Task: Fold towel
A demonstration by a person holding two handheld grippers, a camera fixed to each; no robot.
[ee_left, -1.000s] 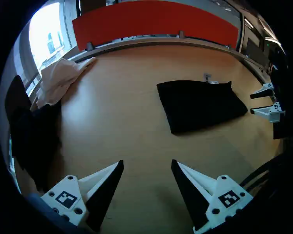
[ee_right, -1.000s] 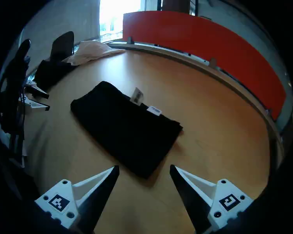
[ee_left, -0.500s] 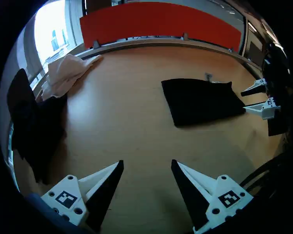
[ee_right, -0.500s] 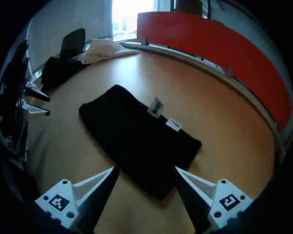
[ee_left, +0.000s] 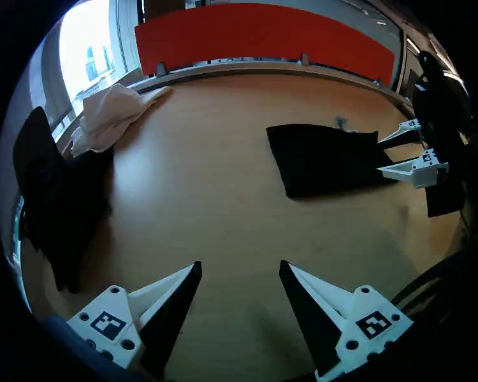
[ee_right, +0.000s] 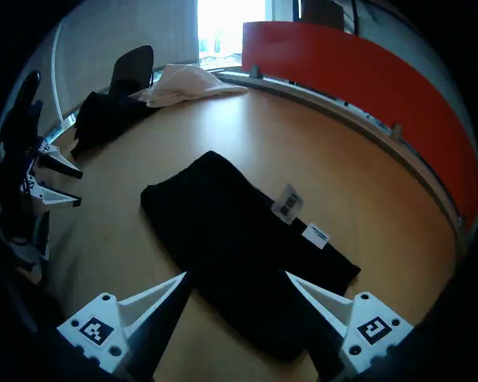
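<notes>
Your right gripper (ee_right: 238, 275) is spread wide with nothing pinched, and the near edge of the black towel (ee_right: 239, 254) runs between its fingers. The towel lies flat mid-table, its white tags (ee_right: 289, 204) on the edge facing the red partition (ee_right: 366, 76). Your left gripper (ee_left: 239, 263) is spread wide and empty too, well apart from the towel with bare wooden table (ee_left: 194, 191) ahead, while a beige cloth (ee_left: 108, 114) and a dark cloth (ee_left: 79, 191) crowd the table's edge on its left.
</notes>
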